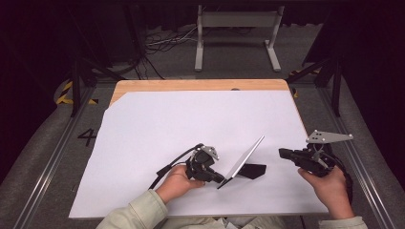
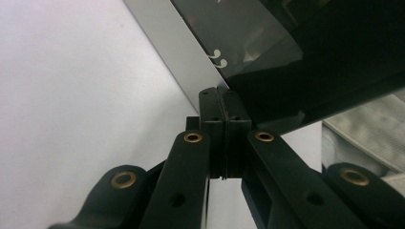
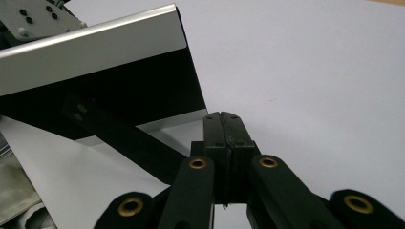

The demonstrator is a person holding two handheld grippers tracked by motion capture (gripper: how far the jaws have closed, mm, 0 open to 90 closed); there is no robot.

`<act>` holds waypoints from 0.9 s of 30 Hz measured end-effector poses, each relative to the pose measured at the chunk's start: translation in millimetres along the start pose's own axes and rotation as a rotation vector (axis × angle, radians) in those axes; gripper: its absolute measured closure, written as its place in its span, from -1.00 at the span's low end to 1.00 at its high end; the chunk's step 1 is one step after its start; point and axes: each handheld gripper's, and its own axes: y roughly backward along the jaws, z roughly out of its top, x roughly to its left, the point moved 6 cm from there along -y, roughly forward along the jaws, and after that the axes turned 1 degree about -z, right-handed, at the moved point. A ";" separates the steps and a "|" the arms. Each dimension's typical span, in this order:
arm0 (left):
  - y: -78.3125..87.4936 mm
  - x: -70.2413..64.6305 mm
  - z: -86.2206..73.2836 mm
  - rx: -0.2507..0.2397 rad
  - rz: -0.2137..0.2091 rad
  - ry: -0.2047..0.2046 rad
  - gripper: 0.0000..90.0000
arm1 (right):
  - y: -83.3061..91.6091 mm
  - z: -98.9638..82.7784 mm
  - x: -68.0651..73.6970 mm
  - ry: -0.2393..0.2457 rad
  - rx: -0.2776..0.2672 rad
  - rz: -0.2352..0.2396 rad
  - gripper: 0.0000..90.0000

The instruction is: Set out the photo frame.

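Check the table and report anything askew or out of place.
One thing stands out: the flat silver-edged panel is tilted, not lying flat on the white sheet. Its black stand leg rests on the sheet, while the left gripper is clamped on its lower corner. The right gripper is shut, apart from it.

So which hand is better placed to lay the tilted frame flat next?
Left, probably. The left gripper is already shut on the frame's lower edge, which stands propped on its black stand. The right gripper is shut, empty and apart from it.
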 end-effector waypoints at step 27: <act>-31.6 -33.5 5.1 0.132 -0.087 -0.115 1.00 | 2.2 1.7 -0.2 -0.008 -0.010 0.008 0.99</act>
